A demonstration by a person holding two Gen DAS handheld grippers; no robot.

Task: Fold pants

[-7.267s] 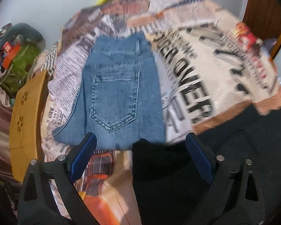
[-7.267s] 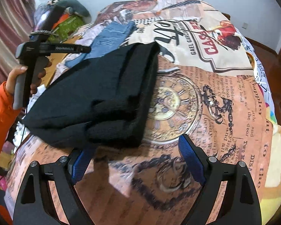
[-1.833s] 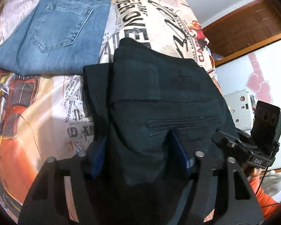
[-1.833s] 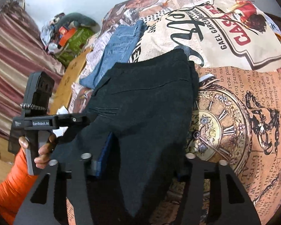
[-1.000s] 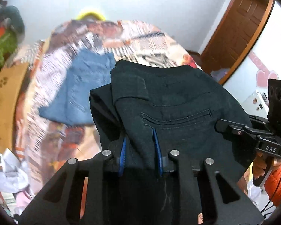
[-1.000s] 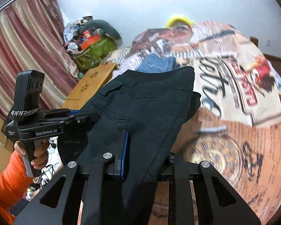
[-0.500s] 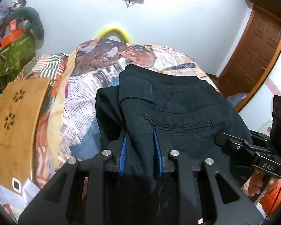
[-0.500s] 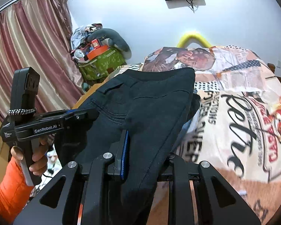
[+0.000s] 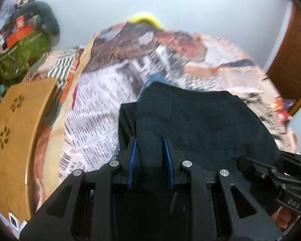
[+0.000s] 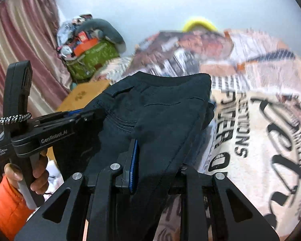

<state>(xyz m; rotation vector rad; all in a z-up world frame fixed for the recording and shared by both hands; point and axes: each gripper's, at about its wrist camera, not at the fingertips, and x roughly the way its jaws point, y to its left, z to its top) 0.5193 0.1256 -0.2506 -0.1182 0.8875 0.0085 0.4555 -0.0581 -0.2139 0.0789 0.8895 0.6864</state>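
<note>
Left hand-held gripper is clamped on a bunched ridge of the black pants, and its jaws are closing a touch more, with cloth plainly between the blue pads. Right hand-held gripper is clenched on the same pants too, though only its left pad shows; the other one is buried under fabric. So both ends of the near edge are pinched and the folded bundle hangs out in front of the two tools, up over the bed with its newspaper-print cover. A sliver of blue denim peeks out past the far edge, so I'd guess the bundle is about over the jeans lying there, but the blur makes it hard to say if it's touching down.

Handling-wise: looks like soft, mid-weight cotton, several layers thick. It droops at the unsupported corner on the right side, so it won't keep its shape if one side lets go first. Not slippery, not fragile. Best hold is what they've got, through all the layers near the two near corners, keeping the edge taut between the hands.
</note>
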